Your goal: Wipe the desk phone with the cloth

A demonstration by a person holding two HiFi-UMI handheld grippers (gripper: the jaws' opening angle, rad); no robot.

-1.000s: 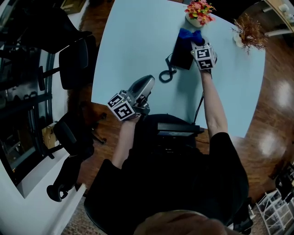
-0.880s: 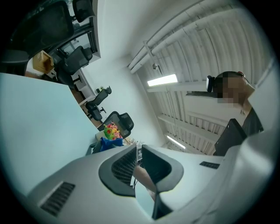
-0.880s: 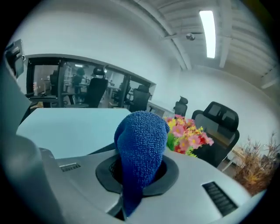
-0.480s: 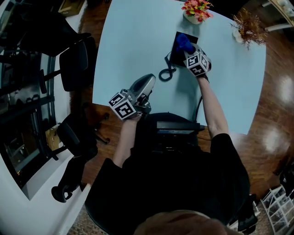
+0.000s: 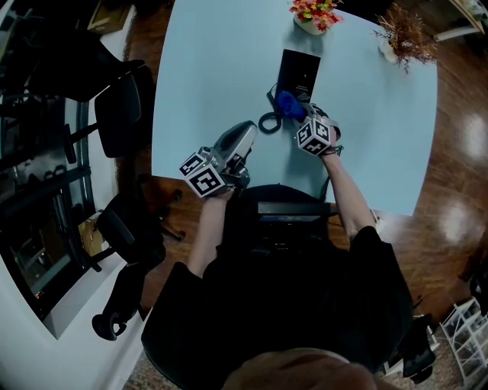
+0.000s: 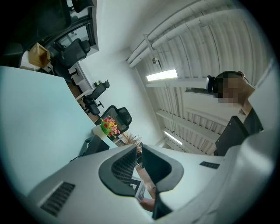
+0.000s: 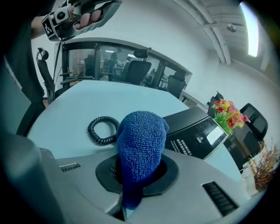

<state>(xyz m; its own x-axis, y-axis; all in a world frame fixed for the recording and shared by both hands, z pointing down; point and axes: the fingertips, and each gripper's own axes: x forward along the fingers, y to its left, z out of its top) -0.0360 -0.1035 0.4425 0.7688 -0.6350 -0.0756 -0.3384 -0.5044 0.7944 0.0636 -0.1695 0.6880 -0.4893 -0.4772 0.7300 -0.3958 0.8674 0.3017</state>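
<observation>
The flat black desk phone (image 5: 297,74) with its slanted face lies toward the far edge of the pale blue table (image 5: 213,68), just in front of a white pot of red and yellow flowers (image 5: 313,17). Its black coiled cord (image 5: 268,122) loops on the table off its near-left corner. The bunched blue terry cloth (image 5: 287,103) sits at that same near end of the phone, between phone and cord, held by the right tongs (image 5: 299,118). The right gripper view shows the jaws clenched on the cloth's lower end, its rounded wad standing up past them with the phone's face beyond. Whether the cloth touches the phone I cannot tell. The left tongs (image 5: 242,135) hang over the near edge of the table, well apart from the phone, closed on nothing and tilted up toward the ceiling. I judge the wiping to be in hand, with the cloth at the near end of a stroke or just off it. The next move likely calls for laying the wad on the slanted face and drawing it toward the far edge with light pressure, clear of cord and flowers, so the phone does not slide.
</observation>
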